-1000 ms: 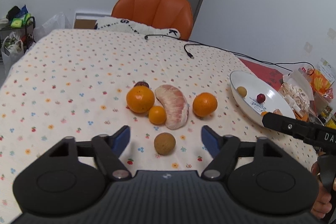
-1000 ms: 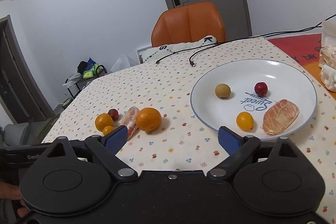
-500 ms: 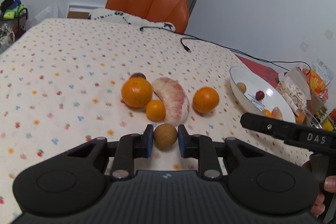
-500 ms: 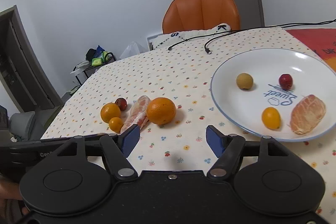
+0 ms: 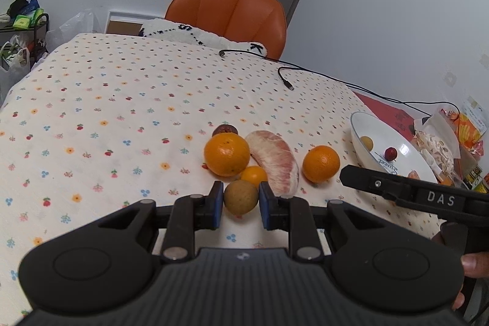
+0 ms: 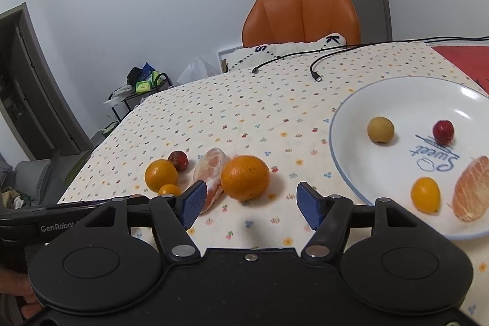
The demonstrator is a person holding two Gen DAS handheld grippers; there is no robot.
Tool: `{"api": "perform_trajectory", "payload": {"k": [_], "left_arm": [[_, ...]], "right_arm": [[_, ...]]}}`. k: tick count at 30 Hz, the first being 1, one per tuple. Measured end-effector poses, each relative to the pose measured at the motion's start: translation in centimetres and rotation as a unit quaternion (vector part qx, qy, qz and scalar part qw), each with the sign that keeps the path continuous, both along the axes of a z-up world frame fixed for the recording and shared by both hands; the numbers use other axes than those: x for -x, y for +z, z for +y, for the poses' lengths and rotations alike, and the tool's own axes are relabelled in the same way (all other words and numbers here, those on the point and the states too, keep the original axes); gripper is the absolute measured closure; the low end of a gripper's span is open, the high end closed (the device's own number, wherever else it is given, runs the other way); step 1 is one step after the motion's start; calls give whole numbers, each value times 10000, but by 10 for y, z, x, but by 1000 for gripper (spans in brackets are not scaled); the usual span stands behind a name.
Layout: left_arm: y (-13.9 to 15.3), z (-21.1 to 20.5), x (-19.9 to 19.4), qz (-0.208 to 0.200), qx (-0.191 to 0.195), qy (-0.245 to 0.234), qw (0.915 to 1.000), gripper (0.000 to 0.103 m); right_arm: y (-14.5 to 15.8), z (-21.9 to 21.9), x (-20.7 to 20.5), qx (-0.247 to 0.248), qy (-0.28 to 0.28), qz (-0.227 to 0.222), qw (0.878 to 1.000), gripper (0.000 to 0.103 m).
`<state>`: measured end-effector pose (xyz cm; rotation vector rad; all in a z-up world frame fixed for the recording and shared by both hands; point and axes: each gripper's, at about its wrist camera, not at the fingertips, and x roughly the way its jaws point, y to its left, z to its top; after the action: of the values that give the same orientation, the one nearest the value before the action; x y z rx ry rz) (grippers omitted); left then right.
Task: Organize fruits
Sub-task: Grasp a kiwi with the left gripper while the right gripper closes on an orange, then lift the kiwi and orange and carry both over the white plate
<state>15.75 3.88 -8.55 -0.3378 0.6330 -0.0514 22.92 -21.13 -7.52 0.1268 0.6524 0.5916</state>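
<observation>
Between the blue pads of the left tongs (image 5: 239,205) sits a small brown fruit (image 5: 240,197), pinched just above the table (image 5: 122,112). Right tongs (image 6: 252,202) hang spread, empty. Round and smooth, it could squirt loose before reaching the plate (image 6: 351,161).

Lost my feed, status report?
Left claw shut on brown fruit. Right claw open, empty. Plate unobstructed.

Even, soft indoor light; faint shadows under fruit, glare on the plate (image 6: 397,93); fisheye-bent edges.
</observation>
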Motion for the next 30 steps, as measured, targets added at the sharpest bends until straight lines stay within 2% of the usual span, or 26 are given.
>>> {"api": "perform_trajectory", "payload": {"k": [13, 14, 16, 17, 22, 30], "left_arm": [[6, 15, -4, -89, 37, 90, 9999, 80], [7, 17, -4, -88, 37, 109, 9999, 80], [9, 18, -4, -114, 22, 121, 9999, 80], [10, 18, -4, -120, 12, 124, 9999, 80], [16, 11, -4, -176, -25, 61, 9998, 80], [25, -9, -7, -275, -74, -127, 9995, 80]], "right_arm": [[-3, 20, -15, 193, -11, -46, 9998, 38], [-4, 22, -15, 239, -6, -74, 9997, 40], [-6, 25, -17, 242, 71, -30, 9997, 52], [-8, 26, -19, 278, 71, 42, 9996, 63], [-3, 21, -9, 213, 194, -37, 9996, 64], [15, -4, -1, 105, -19, -206, 9997, 64]]}}
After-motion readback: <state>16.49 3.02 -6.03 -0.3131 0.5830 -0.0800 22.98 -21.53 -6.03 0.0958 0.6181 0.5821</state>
